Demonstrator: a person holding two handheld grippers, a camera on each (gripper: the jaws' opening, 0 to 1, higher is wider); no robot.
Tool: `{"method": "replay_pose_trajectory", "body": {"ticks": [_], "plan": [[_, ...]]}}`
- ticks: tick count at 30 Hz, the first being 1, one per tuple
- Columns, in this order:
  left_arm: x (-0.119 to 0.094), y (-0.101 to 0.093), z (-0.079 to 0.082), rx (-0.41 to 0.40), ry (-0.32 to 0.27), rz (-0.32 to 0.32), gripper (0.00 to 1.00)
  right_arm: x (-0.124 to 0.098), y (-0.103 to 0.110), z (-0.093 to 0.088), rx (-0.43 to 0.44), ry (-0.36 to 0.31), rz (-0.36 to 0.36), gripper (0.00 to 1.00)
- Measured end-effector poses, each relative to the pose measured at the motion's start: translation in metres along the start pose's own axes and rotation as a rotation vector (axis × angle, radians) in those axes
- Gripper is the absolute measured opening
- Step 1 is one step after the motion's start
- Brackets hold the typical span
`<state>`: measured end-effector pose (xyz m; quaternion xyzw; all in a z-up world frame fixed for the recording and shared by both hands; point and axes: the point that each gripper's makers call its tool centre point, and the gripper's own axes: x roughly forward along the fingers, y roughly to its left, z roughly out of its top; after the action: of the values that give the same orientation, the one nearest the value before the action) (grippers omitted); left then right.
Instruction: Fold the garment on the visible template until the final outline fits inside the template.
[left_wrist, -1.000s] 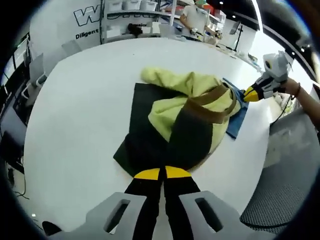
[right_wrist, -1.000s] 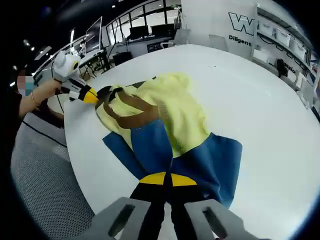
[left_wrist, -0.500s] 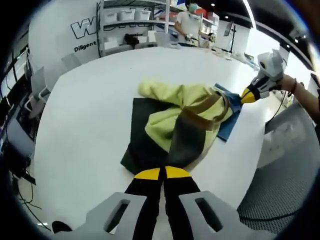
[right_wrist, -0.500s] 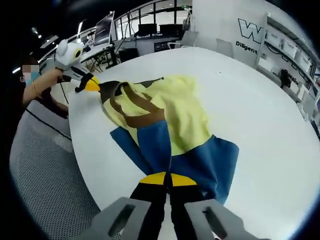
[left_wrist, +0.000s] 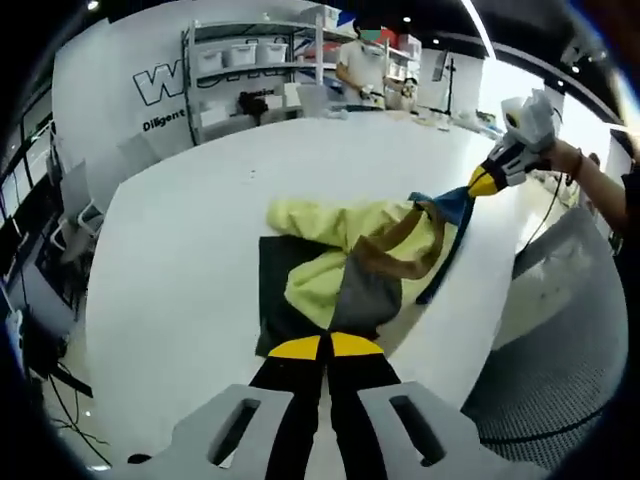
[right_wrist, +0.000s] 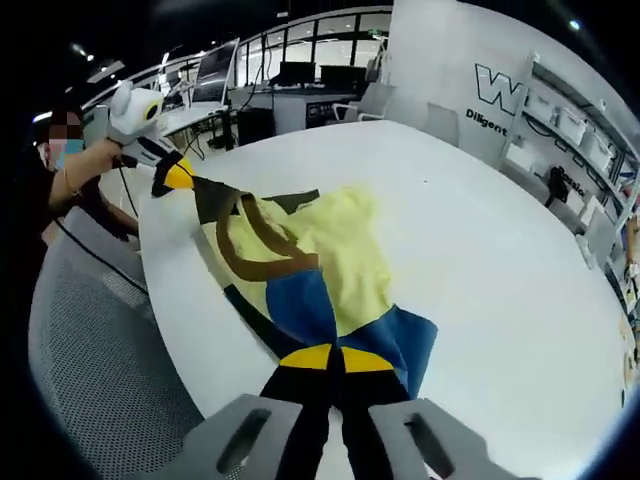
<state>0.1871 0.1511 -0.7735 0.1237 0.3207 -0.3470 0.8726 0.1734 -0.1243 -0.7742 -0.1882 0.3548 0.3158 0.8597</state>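
A yellow garment (left_wrist: 330, 235) with a brown band, a grey panel and a blue panel is stretched between both grippers over the white table (left_wrist: 180, 220). My left gripper (left_wrist: 325, 347) is shut on the grey panel's edge. In the right gripper view that gripper (right_wrist: 176, 176) holds the dark corner up at the far left. My right gripper (right_wrist: 337, 357) is shut on the blue panel (right_wrist: 310, 305). It appears in the left gripper view at the upper right (left_wrist: 484, 181), pinching the blue corner. A black template (left_wrist: 272, 300) lies flat under the garment, partly covered.
The round table's edge (right_wrist: 190, 330) runs close to the garment, with grey carpet beyond it. A person's hand (left_wrist: 560, 155) holds the right gripper. Shelves with bins (left_wrist: 250, 70) and another person stand past the far side of the table.
Both grippers have risen and the held edge of the garment has lifted off the table, hanging taut between them. More of the black template is uncovered.
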Motion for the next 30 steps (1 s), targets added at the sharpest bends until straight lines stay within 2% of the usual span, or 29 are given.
{"method": "replay_pose_trajectory", "body": {"ticks": [4, 6, 10, 15, 19, 23, 26, 30], "plan": [[-0.007, 0.0, 0.007, -0.024, -0.007, 0.007, 0.0, -0.01, -0.014, 0.01, 0.062, -0.025, -0.055, 0.0], [-0.018, -0.004, 0.02, -0.015, -0.031, 0.011, 0.0, -0.016, -0.017, 0.017, 0.102, -0.059, -0.064, 0.0], [-0.029, -0.007, 0.034, 0.05, -0.056, 0.029, 0.0, -0.028, -0.019, 0.026, 0.116, -0.083, -0.062, 0.0], [-0.036, -0.011, 0.045, 0.045, -0.092, 0.021, 0.0, -0.036, -0.023, 0.031, 0.106, -0.109, -0.096, 0.0], [-0.038, -0.008, 0.053, 0.068, -0.099, 0.036, 0.0, -0.041, -0.03, 0.038, 0.099, -0.13, -0.117, 0.0], [-0.037, -0.001, 0.066, 0.086, -0.113, 0.049, 0.0, -0.044, -0.037, 0.052, 0.065, -0.146, -0.143, 0.0], [-0.036, 0.008, 0.088, 0.117, -0.148, 0.075, 0.0, -0.048, -0.047, 0.069, 0.043, -0.172, -0.173, 0.0], [-0.033, 0.013, 0.109, 0.125, -0.179, 0.082, 0.0, -0.052, -0.065, 0.094, 0.096, -0.216, -0.213, 0.0]]}}
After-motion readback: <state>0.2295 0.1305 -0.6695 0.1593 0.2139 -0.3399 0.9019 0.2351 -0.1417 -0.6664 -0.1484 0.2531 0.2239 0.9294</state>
